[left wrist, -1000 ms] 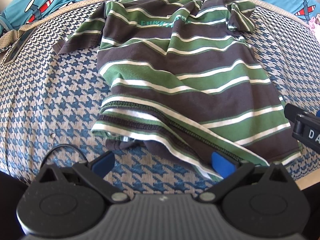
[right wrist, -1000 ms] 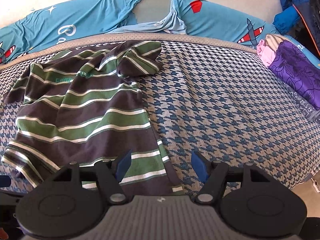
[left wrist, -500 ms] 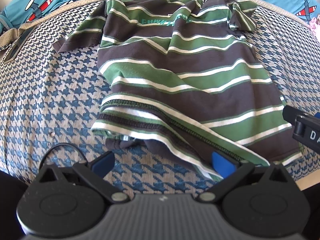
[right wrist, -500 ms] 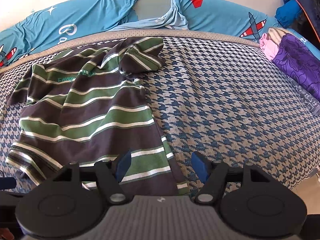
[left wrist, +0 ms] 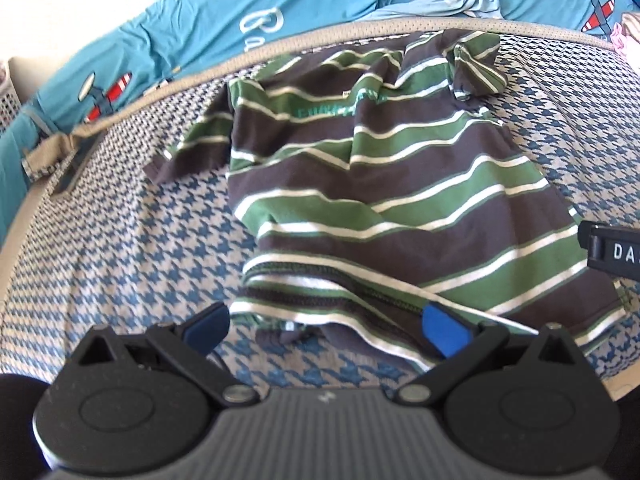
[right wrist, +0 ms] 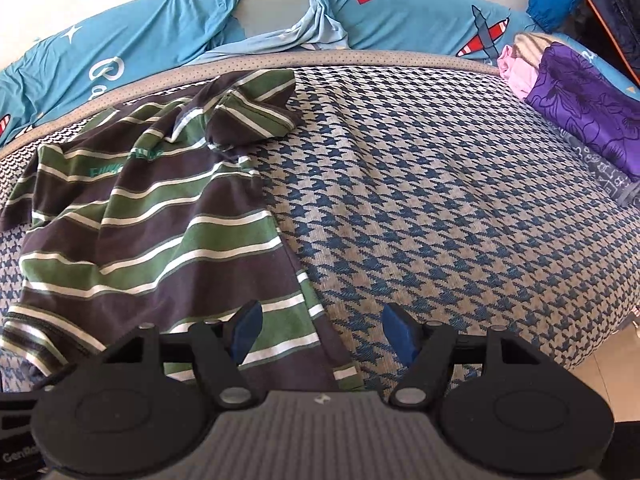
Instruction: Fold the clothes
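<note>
Beside striped shirt (right wrist: 152, 232), purple clothes pile (right wrist: 584, 116)

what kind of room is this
Most likely a bedroom: a striped shirt lies spread on a houndstooth-covered mattress, with blue airplane-print bedding bunched along the far edge and a stack of folded clothes at one side.

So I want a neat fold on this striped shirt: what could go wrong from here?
The striped shirt has its hem doubled under at the near left corner, so the left gripper may pinch extra layers. One sleeve lies bunched and could fold in crooked. The right gripper straddles the shirt's edge and may catch little cloth.
</note>
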A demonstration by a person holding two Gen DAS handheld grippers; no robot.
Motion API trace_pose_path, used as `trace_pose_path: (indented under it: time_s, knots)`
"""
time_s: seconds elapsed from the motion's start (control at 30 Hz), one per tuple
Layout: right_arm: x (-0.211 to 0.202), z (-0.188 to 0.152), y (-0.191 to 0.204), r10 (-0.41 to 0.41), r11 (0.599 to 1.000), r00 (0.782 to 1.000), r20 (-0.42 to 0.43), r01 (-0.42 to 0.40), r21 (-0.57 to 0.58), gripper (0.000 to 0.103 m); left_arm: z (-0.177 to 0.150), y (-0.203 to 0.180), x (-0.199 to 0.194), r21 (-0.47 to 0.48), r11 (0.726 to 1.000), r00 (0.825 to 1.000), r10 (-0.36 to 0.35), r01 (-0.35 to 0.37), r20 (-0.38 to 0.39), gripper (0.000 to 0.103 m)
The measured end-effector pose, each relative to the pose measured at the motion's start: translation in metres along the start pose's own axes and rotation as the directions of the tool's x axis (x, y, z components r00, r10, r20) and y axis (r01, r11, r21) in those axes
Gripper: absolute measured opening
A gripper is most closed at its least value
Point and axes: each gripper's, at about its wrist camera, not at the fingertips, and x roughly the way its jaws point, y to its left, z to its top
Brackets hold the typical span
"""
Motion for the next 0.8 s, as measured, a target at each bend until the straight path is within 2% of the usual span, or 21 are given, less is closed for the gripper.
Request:
trace_pose_path:
  time_s: [0.17, 0.37, 0.43, 0.53, 0.7, 0.77, 0.8]
  knots:
    - [0.002, 0.000, -0.003, -0.004, 1.000, 1.000, -0.009, 0.004, 0.019, 0.067, -0.002, 0.002, -0.008, -0.003, 1.000, 1.000, 0.006, -0.006, 0.021, 0.103]
    - [0.005, -0.002, 0.001, -0.027, 1.000, 1.000, -0.013, 0.027, -0.006, 0.067, -0.004, 0.004, -0.030, -0.007, 0.999, 0.992, 0.042, -0.042, 0.115, 0.103]
    - [0.005, -0.002, 0.005, -0.033, 0.999, 0.999, -0.007, 0.033, -0.030, 0.067, -0.004, 0.007, -0.037, -0.021, 1.000, 0.991, 0.010, -0.007, 0.136, 0.103]
    - [0.005, -0.003, 0.010, -0.038, 0.997, 0.999, -0.003, 0.037, -0.064, 0.067, -0.004, 0.010, -0.040, -0.035, 0.999, 0.992, -0.031, 0.035, 0.119, 0.103]
    - [0.008, -0.003, 0.013, -0.050, 0.996, 0.999, -0.008, 0.049, -0.081, 0.068, -0.007, 0.015, -0.044, -0.072, 0.990, 0.991, -0.121, 0.125, 0.051, 0.103]
    - [0.009, -0.003, 0.012, -0.061, 0.995, 0.998, -0.008, 0.061, -0.075, 0.068, -0.009, 0.015, -0.047, -0.074, 0.987, 0.989, -0.140, 0.143, 0.042, 0.103]
    - [0.010, -0.002, 0.011, -0.069, 0.995, 0.998, -0.008, 0.068, -0.070, 0.068, -0.011, 0.015, -0.051, -0.069, 0.990, 0.991, -0.117, 0.121, 0.061, 0.103]
